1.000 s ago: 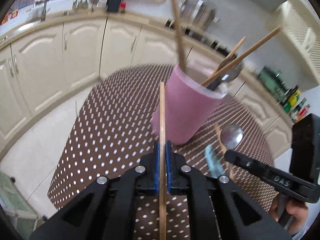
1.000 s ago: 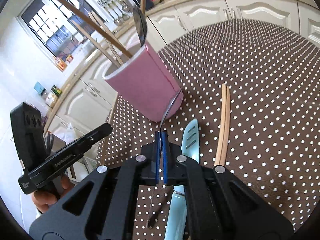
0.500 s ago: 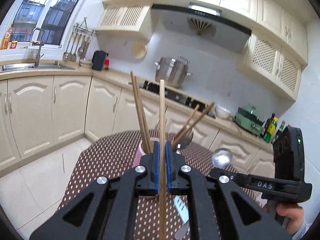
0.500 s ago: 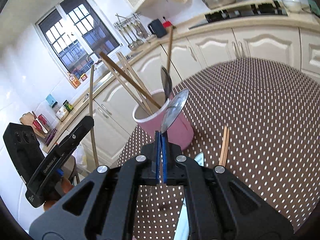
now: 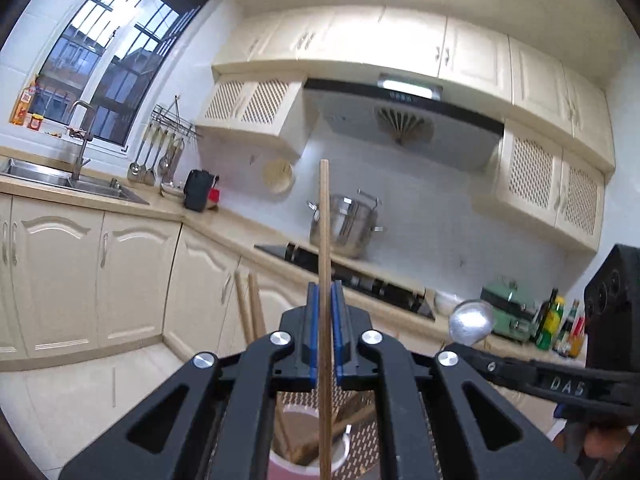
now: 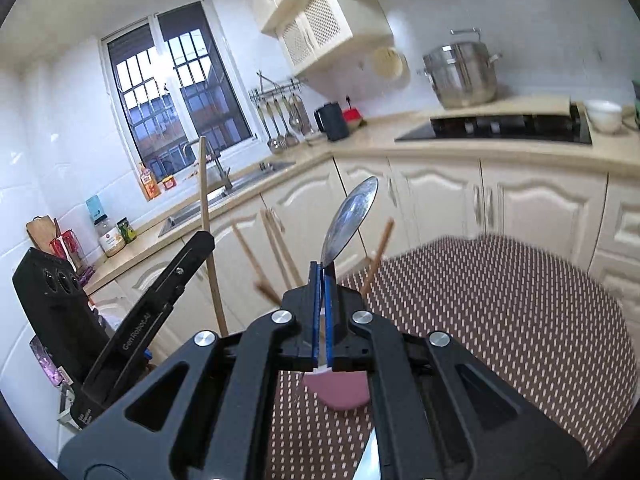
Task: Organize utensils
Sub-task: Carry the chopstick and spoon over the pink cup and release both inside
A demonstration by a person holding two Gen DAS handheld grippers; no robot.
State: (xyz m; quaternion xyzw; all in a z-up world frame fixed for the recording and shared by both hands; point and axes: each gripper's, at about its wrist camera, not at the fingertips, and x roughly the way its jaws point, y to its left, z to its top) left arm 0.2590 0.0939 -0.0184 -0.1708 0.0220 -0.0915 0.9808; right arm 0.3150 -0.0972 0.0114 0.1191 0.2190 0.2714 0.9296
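Left gripper clamps a light, stiff wooden chopstick mid-shaft above the pink cup; right gripper pinches the slippery steel spoon by its neck, we judge.

I am reading "DAS" in pale letters on the black finger of my right gripper, seen from my left wrist. I am reading "GenRobot.AI" along the black finger of my left gripper, seen from my right.
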